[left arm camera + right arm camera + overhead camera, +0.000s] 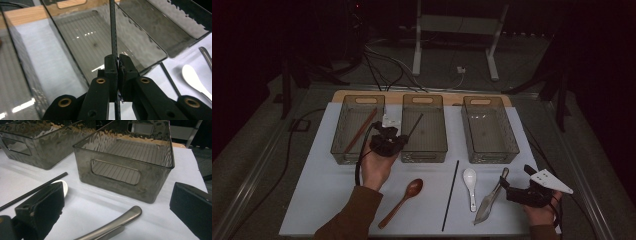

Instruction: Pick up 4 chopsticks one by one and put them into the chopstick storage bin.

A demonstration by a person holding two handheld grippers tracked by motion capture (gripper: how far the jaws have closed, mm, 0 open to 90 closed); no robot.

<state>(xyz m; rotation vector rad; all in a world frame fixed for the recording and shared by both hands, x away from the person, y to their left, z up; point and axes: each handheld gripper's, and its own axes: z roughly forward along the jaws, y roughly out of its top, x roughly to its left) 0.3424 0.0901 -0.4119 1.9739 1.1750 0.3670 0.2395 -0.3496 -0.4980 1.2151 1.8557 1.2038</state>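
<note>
My left gripper point(401, 140) point(117, 62) is shut on a thin black chopstick point(416, 124) point(113, 32). It holds the stick above the near end of the middle smoked-plastic bin point(424, 150) point(82, 37), and the stick points away over the bin's floor. At the table's front right, my right gripper point(511, 186) point(117, 195) stands wide open. The handle of a metal spoon point(489, 200) point(117, 222) lies on the white mat between its jaws, and neither pad touches it.
The left bin point(343, 150) holds a brown chopstick point(360, 131). The right bin point(492, 152) point(130, 172) has nothing in it. On the mat lie a wooden spoon point(404, 200), a second black chopstick point(450, 195) point(32, 191) and a white ceramic spoon point(470, 182).
</note>
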